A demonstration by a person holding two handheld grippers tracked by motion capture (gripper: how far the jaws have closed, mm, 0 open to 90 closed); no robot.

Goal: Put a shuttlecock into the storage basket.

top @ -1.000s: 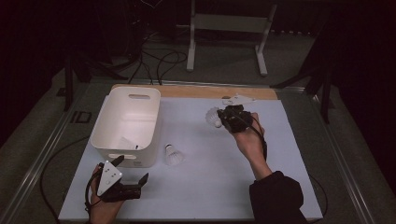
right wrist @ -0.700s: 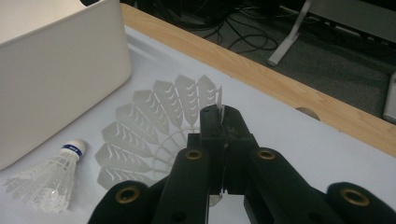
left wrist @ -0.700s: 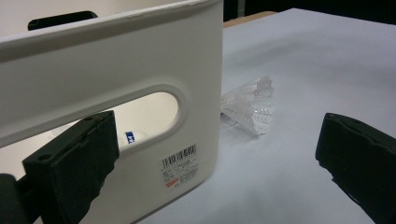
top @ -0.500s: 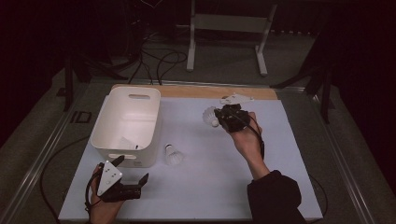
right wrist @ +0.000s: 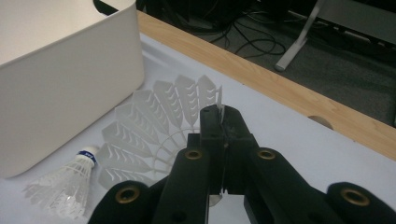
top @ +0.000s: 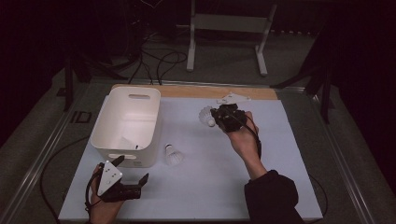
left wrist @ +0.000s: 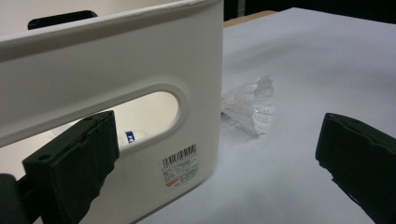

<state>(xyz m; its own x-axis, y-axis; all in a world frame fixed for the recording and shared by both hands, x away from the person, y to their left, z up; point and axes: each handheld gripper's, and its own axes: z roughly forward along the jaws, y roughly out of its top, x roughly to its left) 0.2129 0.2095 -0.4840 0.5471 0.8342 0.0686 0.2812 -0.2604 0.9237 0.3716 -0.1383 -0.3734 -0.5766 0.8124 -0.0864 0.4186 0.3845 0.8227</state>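
Observation:
My right gripper (top: 216,115) is shut on the rim of a white shuttlecock's (top: 205,115) feather skirt and holds it just above the white mat, right of the white bin (top: 108,125). In the right gripper view the jaws (right wrist: 223,117) pinch that skirt (right wrist: 154,123). A second shuttlecock (top: 173,155) (right wrist: 70,184) lies on its side by the bin's near right corner. My left gripper (top: 132,171) rests low at the mat's near left, open, facing the bin's slotted wall (left wrist: 140,70) with the lying shuttlecock (left wrist: 250,105) beyond the corner.
Through the bin's handle slot a white item with a blue band (left wrist: 131,136) shows inside. A wooden strip (top: 196,91) edges the far side of the mat. A metal stand (top: 226,28) and cables lie on the floor beyond.
My right gripper has drifted slightly left toward the bin with the shuttlecock still in it. The left gripper has kept still.

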